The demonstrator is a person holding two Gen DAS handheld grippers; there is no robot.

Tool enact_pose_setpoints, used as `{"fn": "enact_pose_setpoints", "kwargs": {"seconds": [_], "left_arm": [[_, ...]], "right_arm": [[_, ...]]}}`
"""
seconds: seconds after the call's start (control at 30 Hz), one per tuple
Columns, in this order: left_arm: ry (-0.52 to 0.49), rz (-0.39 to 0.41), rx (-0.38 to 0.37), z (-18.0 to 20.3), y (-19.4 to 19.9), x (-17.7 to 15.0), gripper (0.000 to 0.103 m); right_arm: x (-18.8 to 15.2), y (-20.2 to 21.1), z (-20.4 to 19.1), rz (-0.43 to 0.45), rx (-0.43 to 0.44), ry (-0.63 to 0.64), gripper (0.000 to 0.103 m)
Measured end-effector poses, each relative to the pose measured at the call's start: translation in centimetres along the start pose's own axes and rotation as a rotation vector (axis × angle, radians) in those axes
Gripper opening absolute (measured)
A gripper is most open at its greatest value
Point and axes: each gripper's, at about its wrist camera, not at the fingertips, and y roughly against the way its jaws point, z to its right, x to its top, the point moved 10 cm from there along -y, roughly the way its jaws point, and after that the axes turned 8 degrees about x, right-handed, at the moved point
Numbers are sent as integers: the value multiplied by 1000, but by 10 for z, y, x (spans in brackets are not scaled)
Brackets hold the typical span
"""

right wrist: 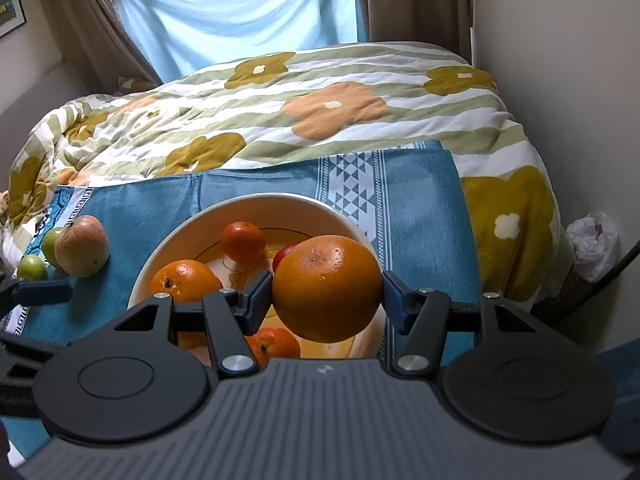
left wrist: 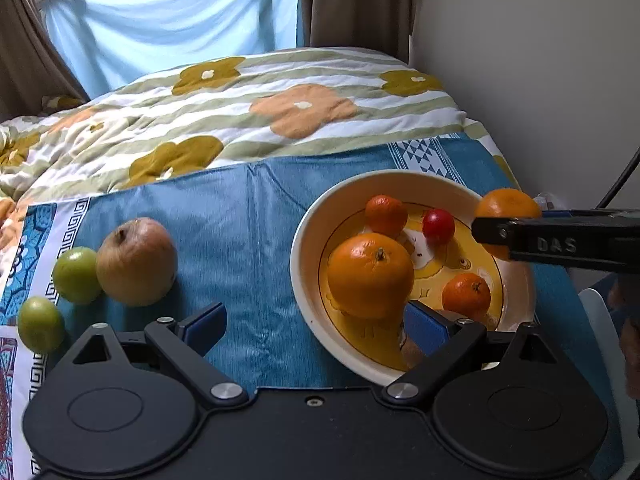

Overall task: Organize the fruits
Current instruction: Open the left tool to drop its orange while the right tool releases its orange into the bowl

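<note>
A cream bowl (left wrist: 308,216) with a yellow inside sits on a blue cloth (left wrist: 248,224). In it lie a large orange (left wrist: 370,274), two mandarins (left wrist: 386,214) (left wrist: 466,294) and a small red fruit (left wrist: 438,226). My left gripper (left wrist: 316,328) is open. Its right finger hangs over the bowl close beside the large orange, and its left finger is over the cloth. My right gripper (right wrist: 326,298) is shut on a second large orange (right wrist: 326,288) and holds it above the bowl's (right wrist: 248,204) near right rim. An apple (left wrist: 136,262) and two green fruits (left wrist: 76,274) (left wrist: 40,322) lie on the cloth at the left.
A flowered quilt (left wrist: 280,112) covers the bed behind the cloth. A wall (right wrist: 560,80) runs close along the right side. A white plastic bag (right wrist: 594,244) and a dark cable (right wrist: 616,268) are down by it. Curtains (right wrist: 240,8) hang at the back.
</note>
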Motion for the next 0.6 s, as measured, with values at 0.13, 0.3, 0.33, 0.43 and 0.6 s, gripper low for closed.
{"fn": "enact_pose_setpoints", "kwargs": {"seconds": [0.13, 0.3, 0.33, 0.43, 0.6], "left_arm": [[3, 1, 13, -2, 1, -1, 97], [20, -11, 14, -5, -3, -3, 97], [21, -12, 16, -5, -3, -3, 98], [28, -16, 20, -6, -4, -4, 98], [21, -20, 32, -7, -3, -4, 98]], "right_arm": [[0, -10, 2, -15, -5, -3, 73], [-1, -17, 0, -28, -7, 25, 73], [-1, -17, -1, -28, -3, 25, 73], [0, -16, -2, -11, -5, 16, 74], [11, -6, -3, 64, -57, 59, 103]]}}
